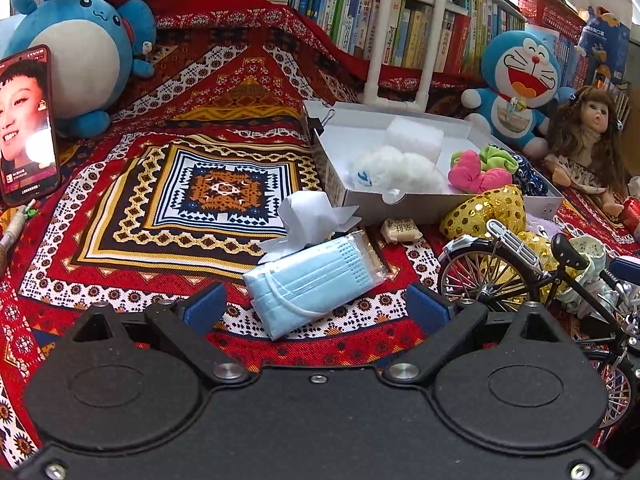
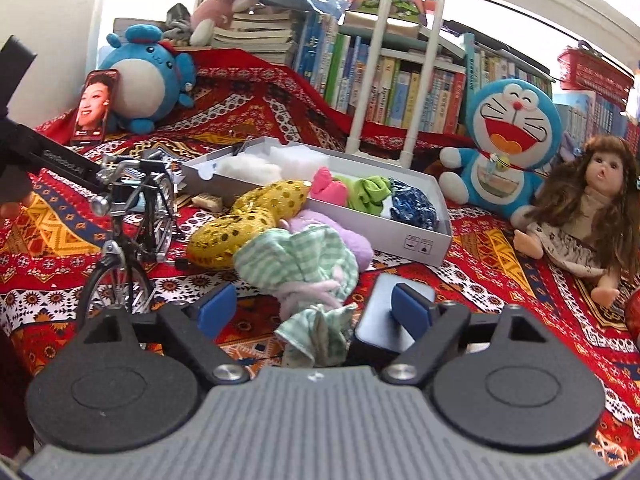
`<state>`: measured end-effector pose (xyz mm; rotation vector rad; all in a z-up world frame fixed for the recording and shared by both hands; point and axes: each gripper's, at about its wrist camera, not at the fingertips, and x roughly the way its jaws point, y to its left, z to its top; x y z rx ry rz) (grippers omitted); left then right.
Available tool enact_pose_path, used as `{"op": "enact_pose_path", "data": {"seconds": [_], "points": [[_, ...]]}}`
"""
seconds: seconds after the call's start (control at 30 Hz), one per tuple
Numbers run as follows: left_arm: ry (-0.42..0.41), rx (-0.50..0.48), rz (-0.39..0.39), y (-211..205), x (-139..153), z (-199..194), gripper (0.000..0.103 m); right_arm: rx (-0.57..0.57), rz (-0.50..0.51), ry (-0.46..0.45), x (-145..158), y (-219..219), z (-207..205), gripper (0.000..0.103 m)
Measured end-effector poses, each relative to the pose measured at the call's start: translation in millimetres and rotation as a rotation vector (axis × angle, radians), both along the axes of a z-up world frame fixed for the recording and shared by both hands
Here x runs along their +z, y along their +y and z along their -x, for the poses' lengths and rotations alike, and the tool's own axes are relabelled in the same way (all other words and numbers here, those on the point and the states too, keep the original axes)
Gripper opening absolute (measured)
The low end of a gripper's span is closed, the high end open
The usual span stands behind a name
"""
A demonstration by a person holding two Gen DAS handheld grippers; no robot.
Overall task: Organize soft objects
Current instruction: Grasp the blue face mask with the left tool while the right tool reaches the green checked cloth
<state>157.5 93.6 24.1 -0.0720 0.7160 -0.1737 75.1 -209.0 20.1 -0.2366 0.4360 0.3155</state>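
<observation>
- Left wrist view: the left gripper (image 1: 316, 308) is spread wide, empty, poised over the pack of blue face masks (image 1: 316, 280) lying on the patterned cloth (image 1: 120, 208) near the white box (image 1: 440, 196). The slick wrapper might slip from the pads, and the model bicycle (image 1: 520, 272) just beside could get knocked.
- Right wrist view: the right gripper (image 2: 316, 306) is spread too, flanking a crumpled green-striped cloth (image 2: 304, 264), limp and bunched. A shallow pinch may snag only a fold; the phone (image 2: 380, 312) lies under one finger.
</observation>
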Motion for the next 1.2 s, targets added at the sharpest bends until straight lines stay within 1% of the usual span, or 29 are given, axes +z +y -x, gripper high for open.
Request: {"op": "enact_pose_path", "data": {"seconds": [0.1,0.17,0.2,0.27,0.37,0.5,0.93,1.2], "points": [[0.009,-0.004,0.004,-0.4,-1.5,-1.1,0.09,0.012,0.012,-0.01,-0.6,3.6,0.3,0.088],[0.016,-0.007,0.006,-0.7,-2.4,-1.7,0.086,0.015,0.01,-0.021,-0.6,4.6,1.5,0.081],[0.018,-0.007,0.006,-0.8,-2.9,-1.9,0.084,0.015,0.005,-0.025,-0.6,4.4,2.0,0.079],[0.021,-0.007,0.004,-0.8,-3.8,-2.0,0.083,0.016,-0.003,-0.029,-0.6,3.6,3.0,0.076],[0.021,-0.007,0.0,-1.3,-4.6,-2.5,0.081,0.02,0.0,-0.033,-1.6,3.5,4.2,0.074],[0.022,-0.006,-0.001,-1.3,-5.7,-3.9,0.079,0.027,0.012,-0.036,-2.9,3.9,5.2,0.073],[0.015,0.016,-0.002,-3.5,-8.8,-9.3,0.079,0.031,0.025,-0.036,-7.7,7.2,1.3,0.073],[0.002,0.034,-0.033,-9.0,-12.5,-14.6,0.079,0.033,0.032,-0.031,-10.6,9.4,-2.3,0.074]]}}
